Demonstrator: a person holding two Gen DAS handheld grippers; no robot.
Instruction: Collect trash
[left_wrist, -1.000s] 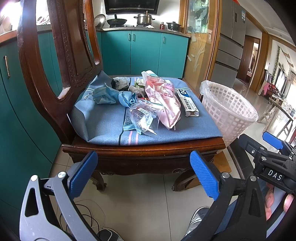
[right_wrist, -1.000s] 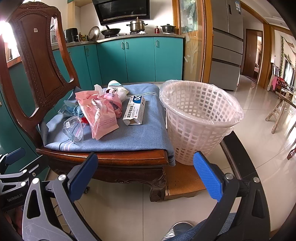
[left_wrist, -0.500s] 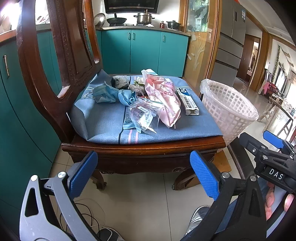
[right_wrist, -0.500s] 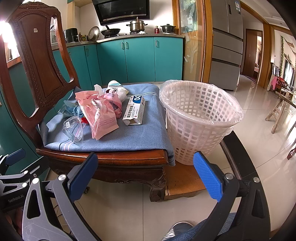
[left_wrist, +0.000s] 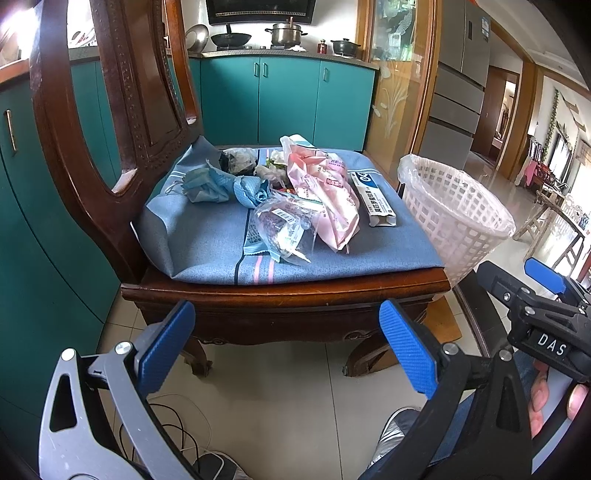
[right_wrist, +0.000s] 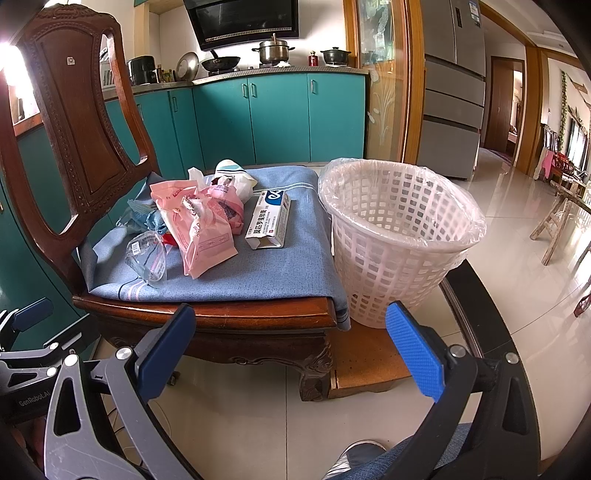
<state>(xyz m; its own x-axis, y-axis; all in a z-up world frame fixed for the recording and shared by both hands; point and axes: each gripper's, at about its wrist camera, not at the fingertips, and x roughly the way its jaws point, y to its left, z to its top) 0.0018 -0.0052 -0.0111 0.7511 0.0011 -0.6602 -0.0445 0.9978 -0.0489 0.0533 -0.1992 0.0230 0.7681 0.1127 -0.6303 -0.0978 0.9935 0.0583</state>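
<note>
Trash lies on the blue cushion (left_wrist: 207, 243) of a wooden chair: a pink bag (left_wrist: 325, 188) (right_wrist: 199, 221), a white and blue carton (left_wrist: 373, 199) (right_wrist: 269, 219), a clear wrapper (left_wrist: 280, 229) (right_wrist: 146, 254), crumpled blue pieces (left_wrist: 221, 184) and a dark crumpled wrapper (left_wrist: 240, 158). A white lattice basket (right_wrist: 399, 236) (left_wrist: 454, 218) lined with clear plastic stands right of the chair. My left gripper (left_wrist: 284, 339) is open and empty, in front of the chair's front edge. My right gripper (right_wrist: 288, 339) is open and empty, before the chair's front right corner.
The chair's tall carved back (right_wrist: 81, 110) rises at the left. Teal cabinets (right_wrist: 258, 118) stand behind and to the left. A low wooden block (right_wrist: 369, 358) sits under the basket. Cables (left_wrist: 177, 435) and a shoe (right_wrist: 354, 454) are on the tiled floor below.
The left gripper has drifted slightly; the chair sits a little differently in its view. The right gripper and the trash have not visibly moved.
</note>
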